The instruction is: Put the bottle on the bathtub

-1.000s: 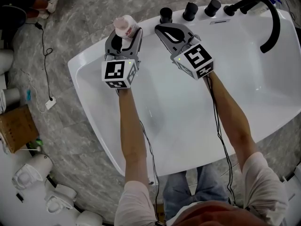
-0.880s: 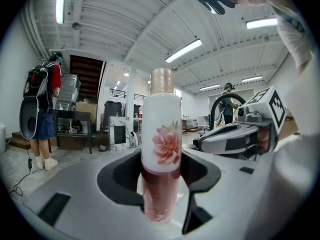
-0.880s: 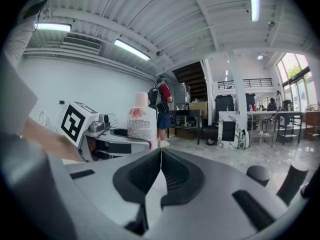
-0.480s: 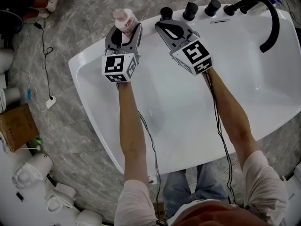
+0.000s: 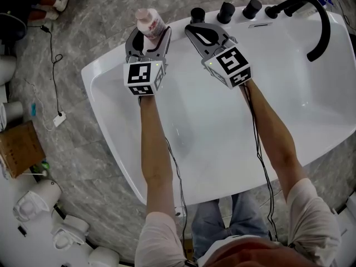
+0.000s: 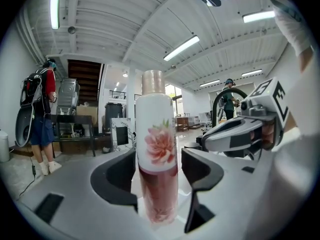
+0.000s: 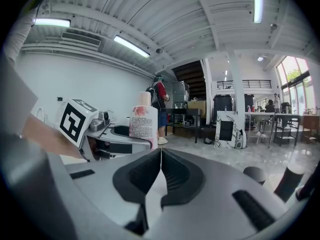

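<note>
The person holds both bare arms out straight over the big white bathtub (image 5: 222,143), side by side. Each tool points away and a tiny bit down. The left gripper (image 5: 150,34) is at the far rim of the bathtub. The right gripper (image 7: 160,156) is just beside it, near three round black knobs (image 5: 225,11) and a curved black tap (image 5: 321,29). The left gripper's jaws are spread and have just been opening. The tall white plastic bottle with a pale pink cap (image 6: 156,134) stands up straight between them on the shiny rim, which mirrors it. There is a thin gap on the bottle's right side. On its left side the jaw is so near that I cannot tell if it touches. The right gripper's jaws are pressed together with nothing in them. The bottle has a pink flower picture on its front. In the right gripper view its back has a label with print too small to read. Each gripper carries a cube with black and white square markers (image 5: 140,77), which have shapes but no words. Compared with a second ago, both hands are in about the same spots, and the bottle was between the left jaws then too.
</note>
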The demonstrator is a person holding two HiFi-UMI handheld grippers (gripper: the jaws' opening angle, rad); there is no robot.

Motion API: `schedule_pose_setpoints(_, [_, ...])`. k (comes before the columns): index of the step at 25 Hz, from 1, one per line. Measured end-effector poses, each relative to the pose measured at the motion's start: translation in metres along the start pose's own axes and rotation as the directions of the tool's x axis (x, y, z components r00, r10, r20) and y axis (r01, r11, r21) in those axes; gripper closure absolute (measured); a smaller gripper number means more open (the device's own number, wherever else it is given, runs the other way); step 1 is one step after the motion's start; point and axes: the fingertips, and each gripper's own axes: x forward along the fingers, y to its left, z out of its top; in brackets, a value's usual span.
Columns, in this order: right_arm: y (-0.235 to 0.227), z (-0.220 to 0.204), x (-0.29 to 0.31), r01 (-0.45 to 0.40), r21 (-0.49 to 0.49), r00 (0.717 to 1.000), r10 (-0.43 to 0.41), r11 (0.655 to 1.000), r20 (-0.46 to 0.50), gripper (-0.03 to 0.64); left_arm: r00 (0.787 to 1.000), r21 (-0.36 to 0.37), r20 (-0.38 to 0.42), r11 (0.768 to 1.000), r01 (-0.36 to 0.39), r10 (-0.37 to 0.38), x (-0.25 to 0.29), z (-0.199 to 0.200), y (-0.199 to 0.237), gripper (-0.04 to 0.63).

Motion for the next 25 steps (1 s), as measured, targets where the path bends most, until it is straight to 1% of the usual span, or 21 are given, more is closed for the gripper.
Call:
schedule_pose_setpoints(3, [-0.001, 0.0, -0.001, 0.004, -0.002, 1.0, -0.004, 1.0, -0.004, 0.621, 1.0, -0.006, -0.002, 1.0, -0.014, 0.014, 0.0, 0.001, 0.002, 0.299])
schedule_pose_setpoints(5, [-0.002, -0.001, -0.003, 0.007, -0.002, 1.0, -0.007, 1.0, -0.007, 0.621, 1.0, -0.009, 0.0, 1.0, -0.02, 0.02, -0.002, 0.002, 0.002, 0.288])
schedule_pose_setpoints(12, [-0.003, 0.003, -0.009, 0.015, -0.001, 1.0, -0.015, 1.0, -0.013, 0.621, 1.0, -0.015, 0.005, 0.999, -0.03, 0.03, -0.008, 0.01, 0.003, 0.282])
schedule_pose_setpoints(16, [0.001, 0.007, -0.016, 0.017, 0.002, 1.0, -0.017, 1.0, -0.018, 0.621, 0.999, -0.038, 0.01, 0.998, -0.044, 0.044, -0.019, 0.015, 0.003, 0.279])
schedule_pose_setpoints(21, [0.007, 0.022, -0.033, 0.021, 0.015, 1.0, -0.021, 1.0, -0.018, 0.621, 0.998, -0.053, 0.005, 0.997, -0.054, 0.055, -0.04, 0.026, -0.001, 0.278])
schedule_pose_setpoints(25, [0.011, 0.036, -0.05, 0.029, 0.034, 0.999, -0.028, 0.999, -0.017, 0.621, 0.999, -0.068, -0.003, 0.997, -0.04, 0.04, -0.057, 0.037, -0.013, 0.279])
